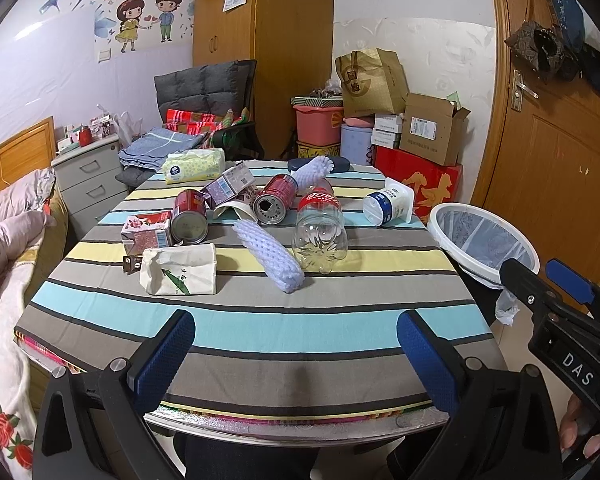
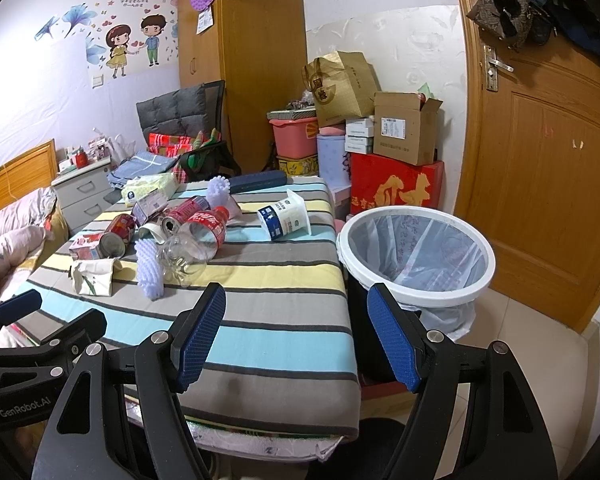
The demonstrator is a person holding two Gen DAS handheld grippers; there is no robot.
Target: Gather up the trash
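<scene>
Left gripper (image 1: 296, 354) and right gripper (image 2: 296, 336): jaws spread, empty, at near edge of striped table (image 1: 260, 332). Mid-table: foam sleeve (image 1: 269, 255), clear bottle (image 1: 320, 232), cans (image 1: 271, 199). Beside table's right edge: lined bin (image 2: 416, 256).

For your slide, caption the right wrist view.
Open right gripper hovers over striped table, lined bin beside it, bottle and cans awaiting collection.
</scene>
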